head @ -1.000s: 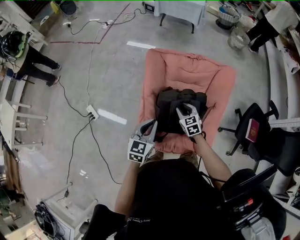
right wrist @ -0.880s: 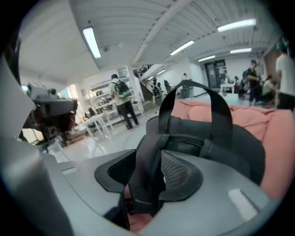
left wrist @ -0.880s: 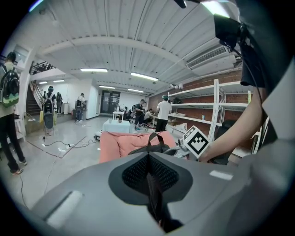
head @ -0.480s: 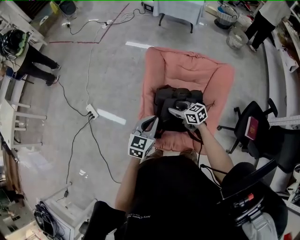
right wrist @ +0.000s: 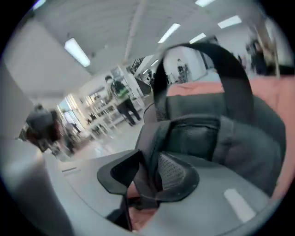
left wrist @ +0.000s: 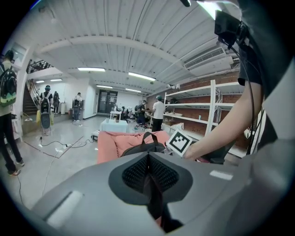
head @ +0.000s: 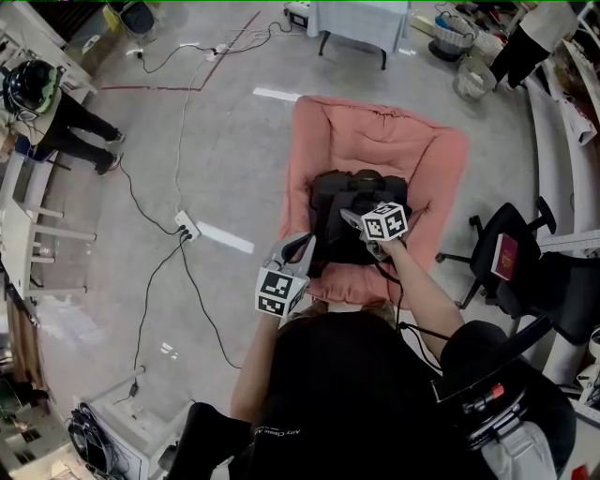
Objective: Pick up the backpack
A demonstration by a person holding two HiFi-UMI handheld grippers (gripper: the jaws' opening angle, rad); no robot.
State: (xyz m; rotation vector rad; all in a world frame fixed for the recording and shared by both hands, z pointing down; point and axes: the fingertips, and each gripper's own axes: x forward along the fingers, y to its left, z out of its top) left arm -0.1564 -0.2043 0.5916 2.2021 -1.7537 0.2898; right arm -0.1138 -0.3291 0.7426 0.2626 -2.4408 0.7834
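The black backpack lies on a pink cushion on the floor. My right gripper reaches over its top, tilted down. In the right gripper view a grey-black strap of the backpack runs between the pads of the right gripper; the jaws have just been closing and now pinch it. The carry handle arches above. My left gripper sits at the bag's near left edge. In the left gripper view the left gripper is shut with a thin dark strap between the pads.
A black office chair stands right of the cushion. A power strip with cables lies on the floor to the left. People stand at the far left and top right. A covered table is beyond the cushion.
The right gripper rolled and shifted slightly nearer over the backpack's top, with its marker cube turned. The left gripper stayed where it was.
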